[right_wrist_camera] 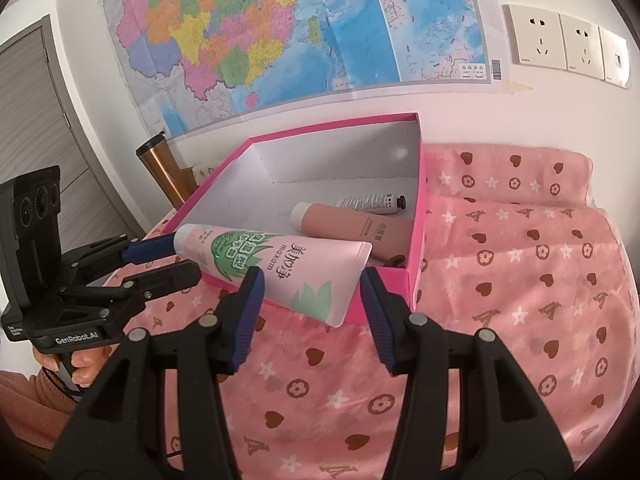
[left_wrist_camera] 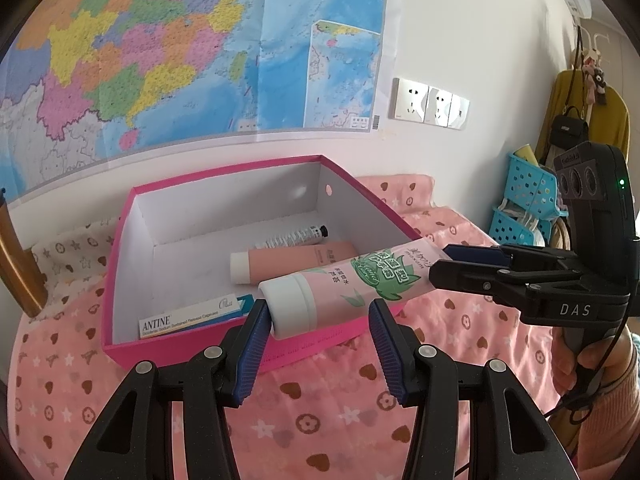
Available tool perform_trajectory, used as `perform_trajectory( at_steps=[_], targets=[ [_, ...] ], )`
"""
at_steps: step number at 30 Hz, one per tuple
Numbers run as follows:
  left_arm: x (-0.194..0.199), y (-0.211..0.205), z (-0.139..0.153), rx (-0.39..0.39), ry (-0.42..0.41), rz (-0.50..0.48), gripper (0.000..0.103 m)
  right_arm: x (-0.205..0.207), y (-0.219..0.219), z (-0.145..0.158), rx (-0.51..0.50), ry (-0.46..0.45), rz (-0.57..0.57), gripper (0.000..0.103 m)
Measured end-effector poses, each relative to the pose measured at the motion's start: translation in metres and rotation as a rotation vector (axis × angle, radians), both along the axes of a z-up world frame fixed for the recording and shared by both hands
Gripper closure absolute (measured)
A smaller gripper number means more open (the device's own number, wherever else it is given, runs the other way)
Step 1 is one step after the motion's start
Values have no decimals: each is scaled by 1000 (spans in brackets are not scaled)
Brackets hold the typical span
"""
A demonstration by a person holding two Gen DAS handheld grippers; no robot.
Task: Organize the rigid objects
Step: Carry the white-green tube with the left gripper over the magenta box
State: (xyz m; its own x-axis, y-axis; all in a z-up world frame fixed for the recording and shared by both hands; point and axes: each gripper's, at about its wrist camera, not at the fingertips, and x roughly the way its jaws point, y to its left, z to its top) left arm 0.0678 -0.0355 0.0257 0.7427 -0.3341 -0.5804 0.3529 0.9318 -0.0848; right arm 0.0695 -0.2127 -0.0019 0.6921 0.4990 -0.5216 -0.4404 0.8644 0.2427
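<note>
I have the pale pink tube with green leaf print (left_wrist_camera: 344, 288) pinched at both ends above the near rim of the bright pink cardboard box (left_wrist_camera: 168, 354) — left gripper (left_wrist_camera: 318, 320) on its white cap, right gripper (right_wrist_camera: 312, 294) on the flat crimped tail. A lopsided release could tip it outside onto the pink cloth (right_wrist_camera: 520, 320). Bare floor lies at the box's left.

A lived-in room of a home, likely a bedroom. A large colourful paper wall map (left_wrist_camera: 168, 52) is stuck to the white wall beside a row of white wall sockets (left_wrist_camera: 431, 104), and a pink cloth printed with hearts, stars and flowers (right_wrist_camera: 520, 280) covers the surface below. At the side, a mustard-yellow garment (left_wrist_camera: 612, 120) and a small black handbag (left_wrist_camera: 568, 130) hang above turquoise plastic baskets (left_wrist_camera: 528, 188).
</note>
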Motion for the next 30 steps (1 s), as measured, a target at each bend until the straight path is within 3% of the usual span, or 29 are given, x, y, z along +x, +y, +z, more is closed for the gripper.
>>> perform_trajectory(
  at_steps=[30],
  targets=[
    [6, -2, 5, 4, -12, 0, 52, 6, -1, 4, 0, -14, -3, 50]
  ],
)
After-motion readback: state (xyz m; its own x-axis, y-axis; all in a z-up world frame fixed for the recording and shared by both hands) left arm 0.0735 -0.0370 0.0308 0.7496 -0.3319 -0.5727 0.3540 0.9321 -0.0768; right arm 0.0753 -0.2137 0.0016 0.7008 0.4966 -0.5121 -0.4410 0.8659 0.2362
